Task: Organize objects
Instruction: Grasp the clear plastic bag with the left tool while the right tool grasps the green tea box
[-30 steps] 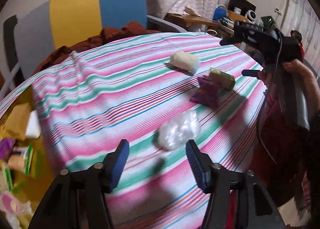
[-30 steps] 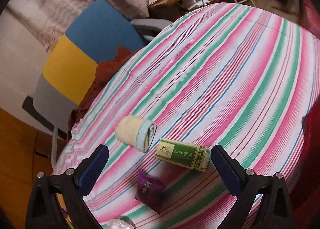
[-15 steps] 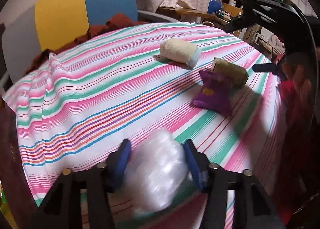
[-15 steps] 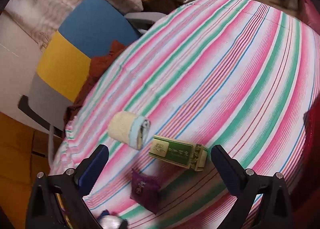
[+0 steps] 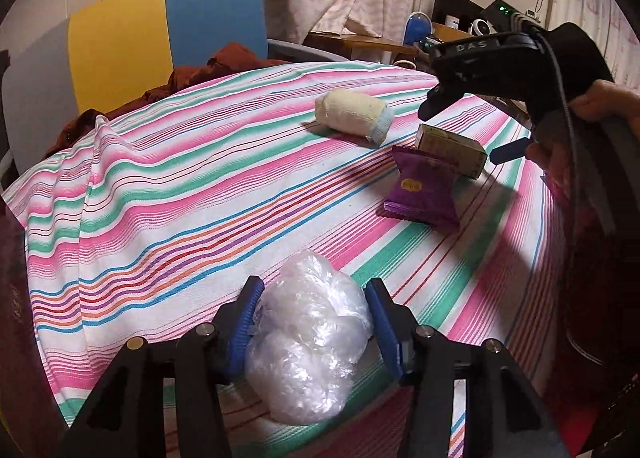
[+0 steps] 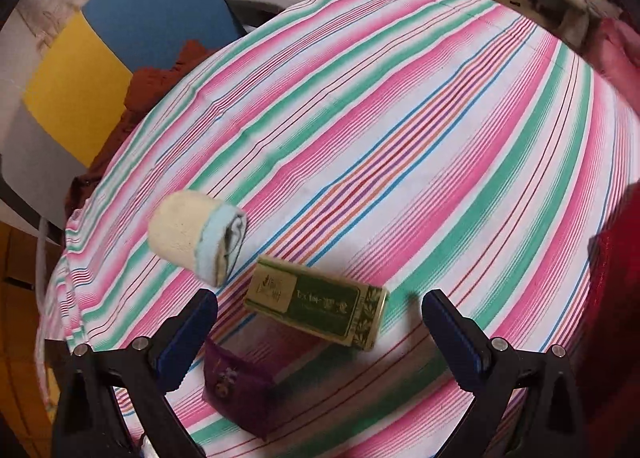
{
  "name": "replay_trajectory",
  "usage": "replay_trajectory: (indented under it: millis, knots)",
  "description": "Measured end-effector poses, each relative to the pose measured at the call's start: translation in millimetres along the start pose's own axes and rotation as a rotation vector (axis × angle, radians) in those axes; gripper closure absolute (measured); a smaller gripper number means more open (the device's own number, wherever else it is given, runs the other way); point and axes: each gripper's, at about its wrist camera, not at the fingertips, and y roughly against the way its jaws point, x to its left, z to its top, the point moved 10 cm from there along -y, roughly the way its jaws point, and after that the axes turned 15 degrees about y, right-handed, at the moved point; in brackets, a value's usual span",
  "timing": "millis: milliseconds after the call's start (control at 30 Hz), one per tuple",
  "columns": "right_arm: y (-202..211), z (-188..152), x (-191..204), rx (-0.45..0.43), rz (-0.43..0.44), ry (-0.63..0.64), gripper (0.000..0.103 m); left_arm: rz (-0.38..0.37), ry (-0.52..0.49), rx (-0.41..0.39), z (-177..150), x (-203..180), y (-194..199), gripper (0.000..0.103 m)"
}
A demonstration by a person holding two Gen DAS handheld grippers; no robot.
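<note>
plastic bag (image 5: 308, 342) nearest on tablecloth (image 5: 192, 194), snack packet (image 5: 422, 194) beyond, box (image 5: 452, 146) behind it, rolled towel (image 5: 352, 118) farthest

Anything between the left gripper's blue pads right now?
Yes: the crumpled clear plastic bag sits between the left gripper fingers, resting on the striped tablecloth. Left wrist view shows it.

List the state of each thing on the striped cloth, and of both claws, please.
Crumpled clear plastic bag: on the cloth, between the left claw's pads.
Left claw: closed around the bag.
Right claw: open, holding nothing, above the green box.
Green box: lying flat, closed.
Purple snack packet: sealed, lying against the box.
Rolled towel: rolled up, on its side.
</note>
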Motion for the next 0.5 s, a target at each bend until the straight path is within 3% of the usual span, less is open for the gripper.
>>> replay_trajectory:
  millis: [300,367,433,500]
  knots:
    - [-5.4,-0.5,0.9,0.029,-0.038,0.049,0.001,-0.005,0.004,-0.001,-0.5,0.6,-0.2,0.050]
    - [-6.4,-0.9,1.2,0.033,-0.052,0.065,0.005,-0.005,0.004,-0.002,-0.7,0.4,0.1,0.050]
    - [-7.8,-1.2,2.5,0.038,-0.057,0.082,0.025,-0.004,0.003,-0.002,-0.8,0.6,0.4,0.050]
    - [-8.9,-3.3,4.7,0.048,-0.068,0.117,0.026,0.001,-0.001,-0.006,-0.8,0.2,-0.2,0.050]
